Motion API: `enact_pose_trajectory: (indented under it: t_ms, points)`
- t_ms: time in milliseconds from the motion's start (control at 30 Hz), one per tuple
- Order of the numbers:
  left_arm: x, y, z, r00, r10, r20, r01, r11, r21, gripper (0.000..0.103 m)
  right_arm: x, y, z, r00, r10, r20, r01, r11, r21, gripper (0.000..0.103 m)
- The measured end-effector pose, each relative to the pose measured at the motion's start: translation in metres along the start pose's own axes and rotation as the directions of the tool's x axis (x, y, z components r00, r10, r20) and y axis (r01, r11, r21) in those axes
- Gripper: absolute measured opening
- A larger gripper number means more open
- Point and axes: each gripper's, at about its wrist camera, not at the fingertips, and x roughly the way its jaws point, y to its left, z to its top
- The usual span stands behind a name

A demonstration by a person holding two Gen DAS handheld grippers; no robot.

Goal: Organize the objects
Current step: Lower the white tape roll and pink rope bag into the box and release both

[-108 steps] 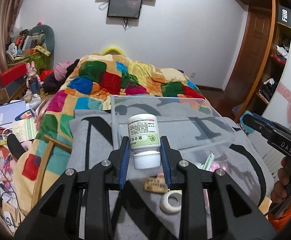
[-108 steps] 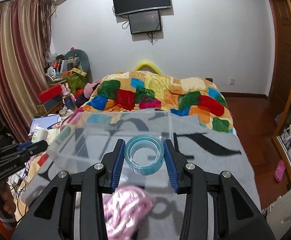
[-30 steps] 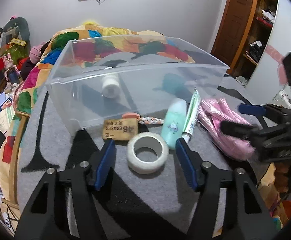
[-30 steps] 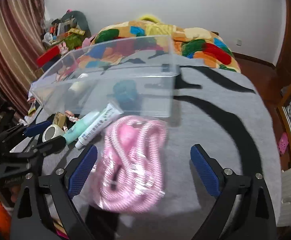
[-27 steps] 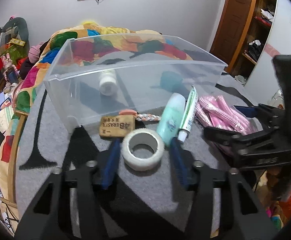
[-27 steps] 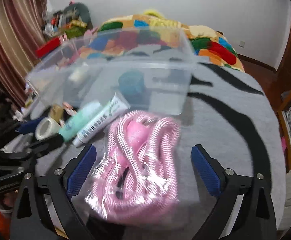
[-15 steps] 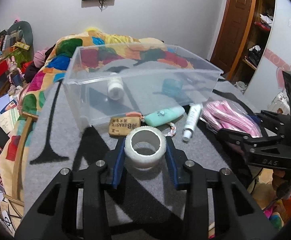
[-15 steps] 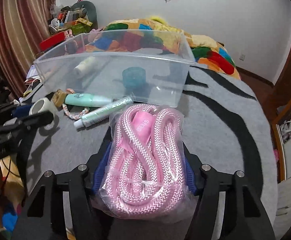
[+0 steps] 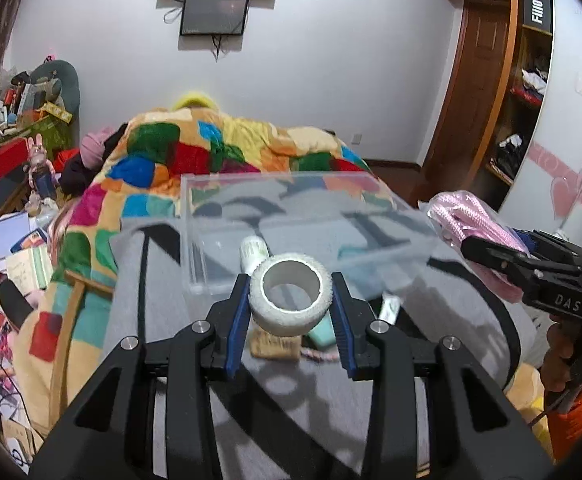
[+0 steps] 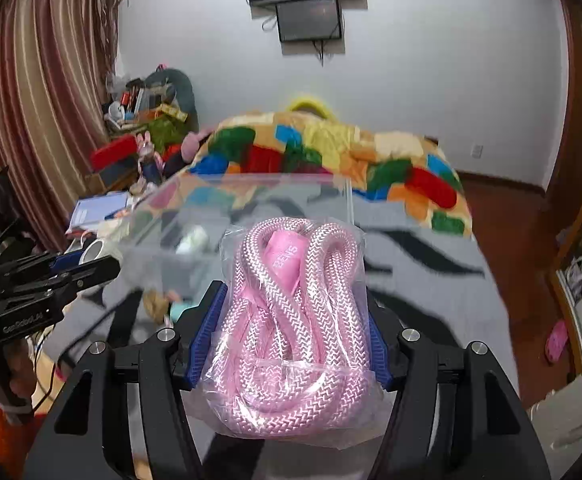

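Note:
My left gripper (image 9: 290,316) is shut on a white tape roll (image 9: 290,300) and holds it up above the grey blanket, just in front of the clear plastic bin (image 9: 291,200). My right gripper (image 10: 289,340) is shut on a bagged pink rope (image 10: 291,328) and holds it raised near the bin (image 10: 251,196). The rope bag and right gripper also show at the right of the left wrist view (image 9: 479,224). A white pill bottle (image 9: 253,252) lies in the bin. A brown eraser (image 9: 273,346), a mint tube (image 9: 323,334) and a toothpaste tube (image 9: 389,306) lie on the blanket below the tape.
The bin stands on a grey, black-patterned blanket (image 9: 219,412) over a bed with a patchwork quilt (image 9: 195,160). Cluttered books and boxes (image 9: 15,240) fill the floor to the left. A wooden wardrobe (image 9: 503,92) stands at right.
Both grippers closed on their items and lifted them off the blanket: the left on the tape roll, the right on the rope bag. Both now sit higher, level with the bin's rim.

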Motion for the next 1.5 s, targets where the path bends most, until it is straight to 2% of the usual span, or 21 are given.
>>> enact_pose_trajectory:
  t_ms: [200,500,533,567,633,800,967,1033,1133,1167,1267,1333,1367,1433,1500]
  points:
    - [0.017,0.012,0.022,1.000,0.029,0.000,-0.029,1.000,-0.004,0.038,0.018,0.004,0.032,0.999,-0.013,0.045,0.013,1.000,0.010,0.058]
    - [0.047,0.022,0.043,0.998,0.061,-0.030,-0.061,0.998,-0.005,0.038,0.063,0.012,0.057,1.000,0.017,-0.002,-0.017,1.000,0.002,0.058]
    - [0.053,0.022,0.044,0.997,0.068,-0.040,-0.068,0.998,0.002,0.038,0.069,0.013,0.059,1.000,0.021,-0.010,-0.021,1.000,0.003,0.051]
    - [0.057,0.021,0.044,0.996,0.072,-0.048,-0.072,0.997,0.006,0.038,0.077,0.014,0.061,0.999,0.032,-0.038,-0.032,0.999,0.002,0.035]
    - [0.068,0.022,0.043,0.994,0.077,-0.074,-0.076,0.997,0.010,0.038,0.088,0.013,0.062,0.995,0.072,-0.073,-0.071,0.997,0.014,0.022]
    - [0.083,0.027,0.036,0.990,0.078,-0.120,-0.079,0.997,-0.003,0.038,0.108,0.020,0.051,0.988,0.065,-0.141,-0.071,0.997,-0.034,0.022]
    - [0.084,0.023,0.030,0.987,0.079,-0.140,-0.076,0.997,0.031,0.039,0.104,0.021,0.040,0.983,0.083,-0.164,-0.091,0.995,-0.042,0.023]
    - [0.082,0.019,0.028,0.987,0.078,-0.140,-0.073,0.996,0.043,0.045,0.097,0.021,0.037,0.982,0.093,-0.163,-0.101,0.994,-0.043,0.026]
    - [0.077,0.014,0.027,0.988,0.088,-0.126,-0.082,0.995,0.057,0.056,0.084,0.022,0.033,0.984,0.100,-0.145,-0.108,0.993,-0.048,0.041]
    - [0.076,0.013,0.026,0.988,0.088,-0.124,-0.081,0.995,0.059,0.057,0.080,0.022,0.032,0.986,0.101,-0.136,-0.108,0.993,-0.050,0.047]
    - [0.067,0.011,0.024,0.989,0.086,-0.117,-0.079,0.995,0.066,0.061,0.063,0.022,0.026,0.989,0.099,-0.112,-0.106,0.992,-0.061,0.053]
    - [0.058,0.009,0.022,0.990,0.089,-0.106,-0.081,0.994,0.075,0.067,0.054,0.023,0.022,0.991,0.089,-0.104,-0.097,0.993,-0.073,0.057]
    - [0.053,0.009,0.020,0.991,0.094,-0.099,-0.086,0.993,0.080,0.069,0.048,0.023,0.018,0.992,0.080,-0.102,-0.089,0.992,-0.087,0.063]
    - [0.044,0.009,0.017,0.991,0.099,-0.087,-0.091,0.992,0.082,0.080,0.041,0.023,0.011,0.994,0.061,-0.094,-0.071,0.992,-0.105,0.071]
    - [0.036,0.010,0.012,0.992,0.101,-0.078,-0.095,0.992,0.081,0.081,0.034,0.024,0.001,0.995,0.033,-0.090,-0.045,0.991,-0.126,0.074]
